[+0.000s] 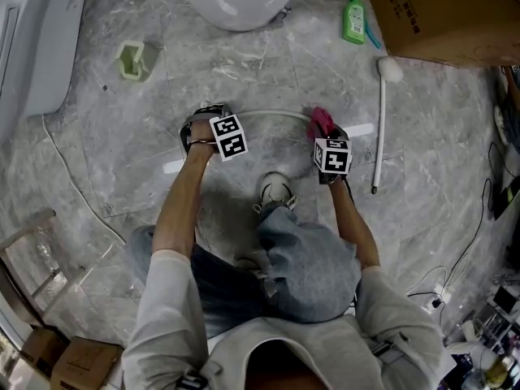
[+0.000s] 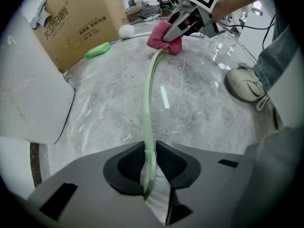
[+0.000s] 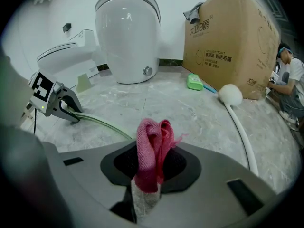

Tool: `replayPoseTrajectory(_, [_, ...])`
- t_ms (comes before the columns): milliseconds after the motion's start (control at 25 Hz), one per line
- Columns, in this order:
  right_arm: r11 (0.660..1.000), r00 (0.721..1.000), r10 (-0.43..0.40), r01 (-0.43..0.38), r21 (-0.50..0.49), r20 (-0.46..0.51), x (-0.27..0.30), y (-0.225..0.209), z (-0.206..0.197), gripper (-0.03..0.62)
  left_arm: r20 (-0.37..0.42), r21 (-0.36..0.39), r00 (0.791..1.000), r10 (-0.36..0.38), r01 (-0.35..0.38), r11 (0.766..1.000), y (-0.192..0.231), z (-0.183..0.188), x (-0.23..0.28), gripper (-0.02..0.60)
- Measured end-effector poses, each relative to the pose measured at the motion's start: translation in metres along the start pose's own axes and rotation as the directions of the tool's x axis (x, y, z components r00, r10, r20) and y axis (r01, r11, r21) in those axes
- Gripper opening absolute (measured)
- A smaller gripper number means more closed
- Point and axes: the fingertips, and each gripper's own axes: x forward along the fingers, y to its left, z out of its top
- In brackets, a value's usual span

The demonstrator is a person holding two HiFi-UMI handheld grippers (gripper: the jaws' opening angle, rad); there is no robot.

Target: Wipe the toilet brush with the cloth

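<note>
Toilet brush (image 2: 151, 103): pale-green handle pinched edge-on in L tongs (image 2: 151, 170), which point steeply down. L forearm (image 1: 175, 210) stretched straight fwd. Handle arcs across to R tongs (image 3: 151, 175), clamped on pink cloth (image 3: 152, 137), which sits on handle's far end. R tongs angled down less steeply. Just right of R tongs: white brush (image 1: 381, 128). Beyond it: green bottle (image 1: 353, 19), box (image 1: 447, 10).

Head view. At twelve o'clock we see a white toilet (image 1: 240, 2). At one o'clock a green bottle (image 1: 353, 19) lies beside a cardboard box (image 1: 447, 15). At two o'clock a white round-headed wand (image 1: 380, 128) lies on the grey marbled floor (image 1: 268, 71). Between ten and eleven o'clock we see a pale green holder (image 1: 134, 59).
</note>
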Motion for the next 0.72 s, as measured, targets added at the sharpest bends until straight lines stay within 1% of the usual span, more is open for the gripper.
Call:
replayPoseTrajectory(240, [1.0,1.0,-0.006,0.006,0.001,-0.021,0.001,-0.002,-0.004,0.114,0.009,0.007,1.0,0.025,-0.025,1.0,-0.001,0.0,0.0,0.087])
replayPoseTrajectory(320, [1.0,1.0,-0.004,0.004,0.004,-0.028,0.002,-0.001,-0.003,0.114,0.033,-0.002,0.998,0.061,-0.061,0.998,0.002,0.001,0.0,0.092])
replayPoseTrajectory(360, [1.0,1.0,0.001,-0.001,0.004,-0.026,0.002,0.001,-0.001,0.114,0.053,-0.011,0.994,0.092,-0.091,0.996,0.004,0.0,-0.002,0.12])
replayPoseTrajectory(440, [1.0,1.0,0.007,-0.007,-0.005,0.001,-0.002,0.004,0.008,0.114,0.097,-0.037,0.983,0.153,-0.15,0.988,0.007,-0.001,-0.009,0.221])
replayPoseTrajectory(600, [1.0,0.998,0.002,-0.001,-0.012,0.057,-0.014,0.001,0.025,0.112,0.181,-0.081,0.959,0.219,-0.207,0.975,0.008,0.01,-0.026,0.221])
replayPoseTrajectory(680, [1.0,0.997,0.007,-0.006,-0.015,0.077,-0.018,0.005,0.033,0.112,0.232,-0.14,0.937,0.26,-0.232,0.963,0.013,0.015,-0.039,0.221])
replayPoseTrajectory(720, [1.0,0.996,0.01,-0.008,-0.016,0.088,-0.019,0.006,0.037,0.113,0.261,-0.193,0.922,0.286,-0.241,0.951,0.019,0.019,-0.047,0.221])
